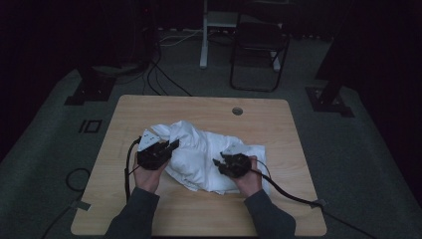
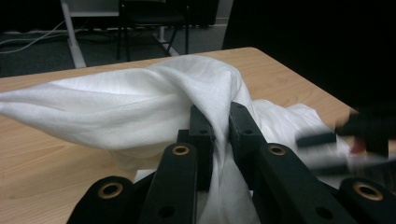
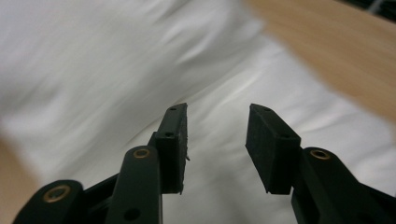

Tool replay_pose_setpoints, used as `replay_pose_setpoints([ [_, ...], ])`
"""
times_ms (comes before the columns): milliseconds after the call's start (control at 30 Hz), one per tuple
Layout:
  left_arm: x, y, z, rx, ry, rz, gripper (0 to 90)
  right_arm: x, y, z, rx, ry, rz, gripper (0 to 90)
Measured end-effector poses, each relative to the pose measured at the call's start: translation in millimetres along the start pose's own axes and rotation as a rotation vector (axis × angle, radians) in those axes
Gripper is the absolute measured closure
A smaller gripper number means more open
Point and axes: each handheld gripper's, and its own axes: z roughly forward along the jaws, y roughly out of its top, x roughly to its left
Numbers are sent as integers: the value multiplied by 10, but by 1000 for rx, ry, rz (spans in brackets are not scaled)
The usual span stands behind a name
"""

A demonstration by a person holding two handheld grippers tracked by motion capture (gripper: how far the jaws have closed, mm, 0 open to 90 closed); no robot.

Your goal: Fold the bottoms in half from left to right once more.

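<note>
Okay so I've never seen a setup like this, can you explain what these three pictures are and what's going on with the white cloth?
A person sits at a wooden table, holding a hand-held two-jaw clamp in each hand. One picture looks down from above; the other two come from small cameras riding on each clamp. A crumpled white cloth lies on the table. The left gripper is pinched shut on a fold of it, lifting that part. The right gripper has its jaws open above the cloth, gripping nothing. A folding chair stands behind.
</note>
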Motion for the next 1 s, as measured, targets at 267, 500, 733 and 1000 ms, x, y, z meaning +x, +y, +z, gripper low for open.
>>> replay_pose_setpoints([
  [267,-144,19,75,3,-54,49,824,-281,179,655,94,-48,38,595],
  [500,-233,16,134,15,-75,81,824,-300,170,860,202,-23,18,519],
  [733,-245,54,105,12,-68,77,824,-40,-157,295,133,66,7,525],
  [1000,-390,119,105,12,-71,148,826,294,-179,418,116,193,-87,503],
])
